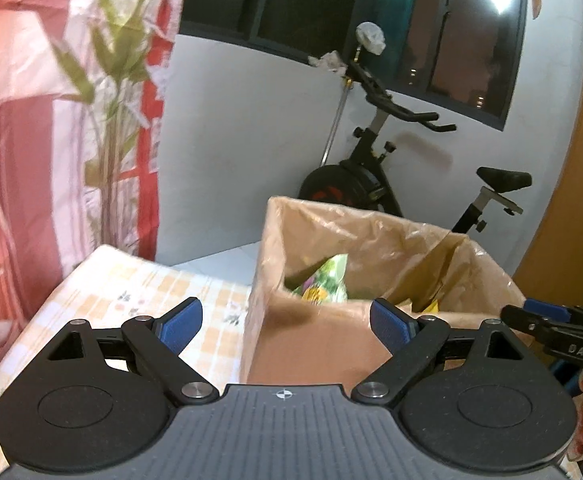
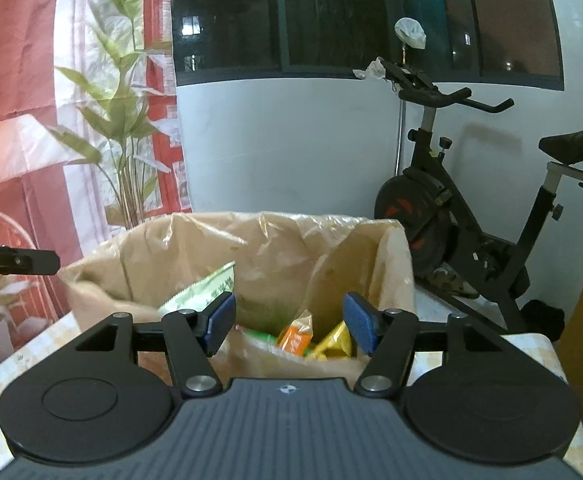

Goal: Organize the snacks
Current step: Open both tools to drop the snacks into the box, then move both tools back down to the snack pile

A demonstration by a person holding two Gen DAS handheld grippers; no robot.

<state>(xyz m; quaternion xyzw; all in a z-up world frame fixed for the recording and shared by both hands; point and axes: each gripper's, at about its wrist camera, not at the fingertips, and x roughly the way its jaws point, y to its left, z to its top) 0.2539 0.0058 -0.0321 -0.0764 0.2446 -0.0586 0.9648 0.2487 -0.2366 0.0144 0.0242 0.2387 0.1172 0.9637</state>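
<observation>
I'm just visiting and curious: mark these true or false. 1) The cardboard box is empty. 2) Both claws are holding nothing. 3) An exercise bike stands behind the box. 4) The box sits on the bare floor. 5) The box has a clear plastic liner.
1) False: snack packets lie inside the cardboard box.
2) True: the left claw and right claw both stand open with nothing gripped.
3) True: the exercise bike stands by the wall.
4) False: it sits on a checked tablecloth.
5) True: the plastic liner folds over the rim.
</observation>
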